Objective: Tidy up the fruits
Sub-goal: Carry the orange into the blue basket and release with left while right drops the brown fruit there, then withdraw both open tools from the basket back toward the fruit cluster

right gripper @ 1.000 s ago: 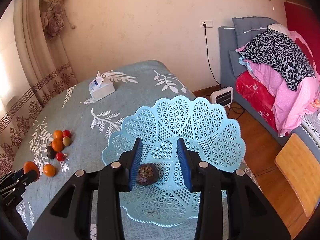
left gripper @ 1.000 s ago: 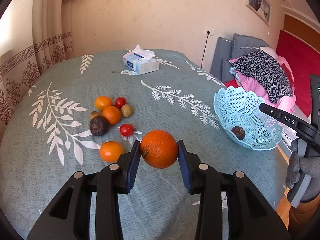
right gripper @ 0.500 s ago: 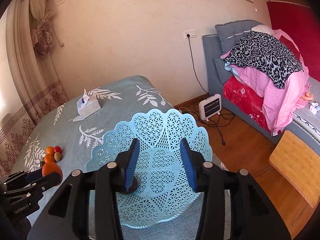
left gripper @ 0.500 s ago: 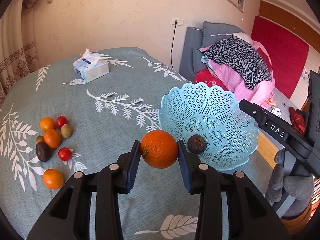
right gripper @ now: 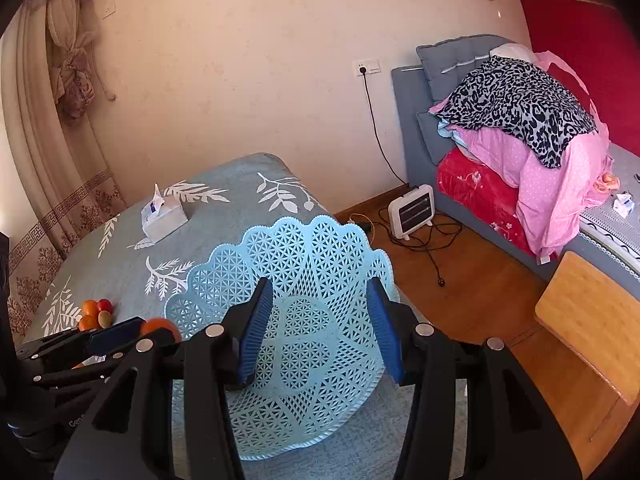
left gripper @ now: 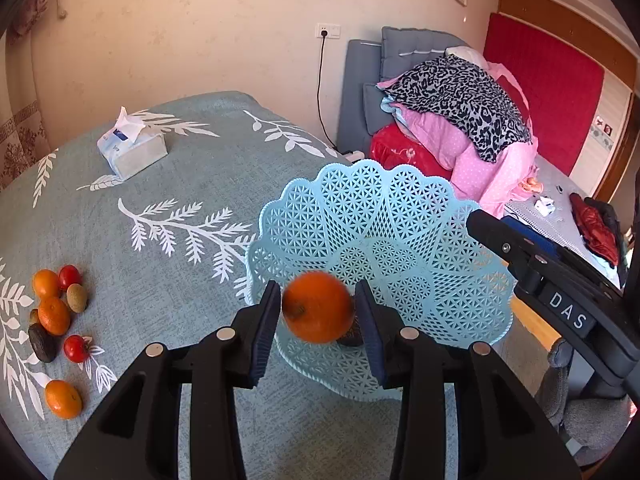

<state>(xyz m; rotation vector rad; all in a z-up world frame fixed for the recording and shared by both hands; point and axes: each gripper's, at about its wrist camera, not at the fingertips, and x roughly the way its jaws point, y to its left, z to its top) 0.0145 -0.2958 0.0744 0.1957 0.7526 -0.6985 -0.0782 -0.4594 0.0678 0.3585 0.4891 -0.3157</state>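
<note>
The left gripper (left gripper: 316,312) has carried the orange (left gripper: 318,307) across the table, away from the fruit pile, and now holds it over the near side of the light blue lattice basket (left gripper: 360,216). Its jaws have just been opening. In the left wrist view the orange is blurred and a thin gap shows on both sides of it, so the pads seem to press on it no more; it looks released and is probably falling into the basket. Just under the orange a dark round fruit (left gripper: 351,338) already lies on the basket floor, half hidden behind the right finger.

The right gripper (right gripper: 316,328) stands beside the basket, and the gap between its jaws has widened compared with a second ago. In its own view only the basket's lattice is seen between the blue pads, which hold nothing.

For the task, this probably means the second fruit is delivered. On the leaf-patterned tablecloth (left gripper: 200,184) there remain three small oranges (left gripper: 63,399), two cherry tomatoes (left gripper: 76,348), a kiwi (left gripper: 77,298) and a dark fruit (left gripper: 42,343), well apart from the basket. The tissue box (left gripper: 132,150) stands at the far side and has no part in the work.
</note>
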